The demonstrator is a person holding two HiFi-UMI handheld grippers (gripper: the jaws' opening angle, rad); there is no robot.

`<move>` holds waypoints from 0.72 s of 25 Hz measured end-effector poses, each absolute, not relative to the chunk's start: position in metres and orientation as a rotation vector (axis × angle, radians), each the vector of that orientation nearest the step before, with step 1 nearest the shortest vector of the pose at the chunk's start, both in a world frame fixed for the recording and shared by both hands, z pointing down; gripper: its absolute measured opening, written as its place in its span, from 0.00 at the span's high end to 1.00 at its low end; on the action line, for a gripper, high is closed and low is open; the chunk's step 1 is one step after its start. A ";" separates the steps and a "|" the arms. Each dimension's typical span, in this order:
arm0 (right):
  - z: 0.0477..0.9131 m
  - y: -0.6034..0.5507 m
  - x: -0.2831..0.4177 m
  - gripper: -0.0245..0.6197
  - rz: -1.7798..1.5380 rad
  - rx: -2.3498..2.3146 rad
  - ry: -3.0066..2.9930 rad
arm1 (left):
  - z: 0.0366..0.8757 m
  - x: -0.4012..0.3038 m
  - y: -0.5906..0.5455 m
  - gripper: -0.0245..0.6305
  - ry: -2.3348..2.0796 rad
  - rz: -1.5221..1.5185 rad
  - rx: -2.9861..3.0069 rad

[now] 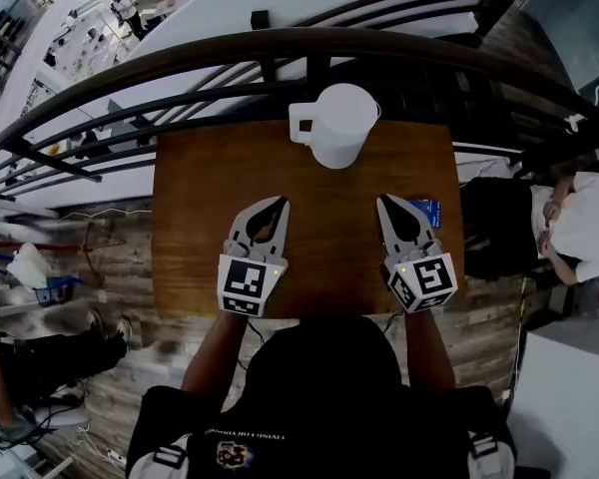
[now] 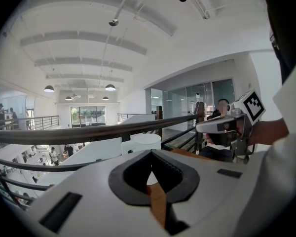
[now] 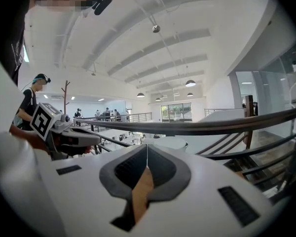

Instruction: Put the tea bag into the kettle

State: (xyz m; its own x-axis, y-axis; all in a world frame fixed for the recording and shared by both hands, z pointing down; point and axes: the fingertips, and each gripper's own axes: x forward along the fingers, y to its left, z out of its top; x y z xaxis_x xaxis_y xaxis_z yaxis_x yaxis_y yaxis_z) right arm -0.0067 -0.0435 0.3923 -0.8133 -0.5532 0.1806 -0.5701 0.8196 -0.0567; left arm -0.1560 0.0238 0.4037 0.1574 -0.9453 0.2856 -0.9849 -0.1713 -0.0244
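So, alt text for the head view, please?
A person holds the left gripper and right gripper, both shut and empty, over a wooden table. A white kettle stands at its far edge; a blue packet lies near the right one.

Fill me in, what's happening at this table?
A person stands at a brown wooden table with a hand-held gripper in each hand. The left hand-held gripper and the right hand-held gripper are both shut and empty, held side by side over the tabletop and pointing toward a white round lidded kettle at the far edge. A small flat blue packet, possibly the tea bag, lies beside the right one, partly hidden. Nothing has been picked up yet.
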 end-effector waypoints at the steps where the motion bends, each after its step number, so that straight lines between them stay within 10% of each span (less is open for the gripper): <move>1: 0.392 -0.048 -0.008 0.94 0.160 0.884 -2.847 | 0.404 -0.156 0.021 0.96 -1.905 0.353 2.254; 18: 0.398 -0.093 -0.027 0.94 0.162 0.884 -2.854 | 0.398 -0.171 -0.028 0.96 -1.939 0.346 2.250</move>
State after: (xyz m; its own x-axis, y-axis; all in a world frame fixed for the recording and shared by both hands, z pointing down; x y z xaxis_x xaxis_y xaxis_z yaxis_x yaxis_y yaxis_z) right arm -0.0267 -0.0930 0.3984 -0.8154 -0.5521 0.1741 -0.5683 0.8207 -0.0589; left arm -0.1710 -0.0275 0.3980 0.1370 -0.9528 0.2709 -0.9877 -0.1522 -0.0358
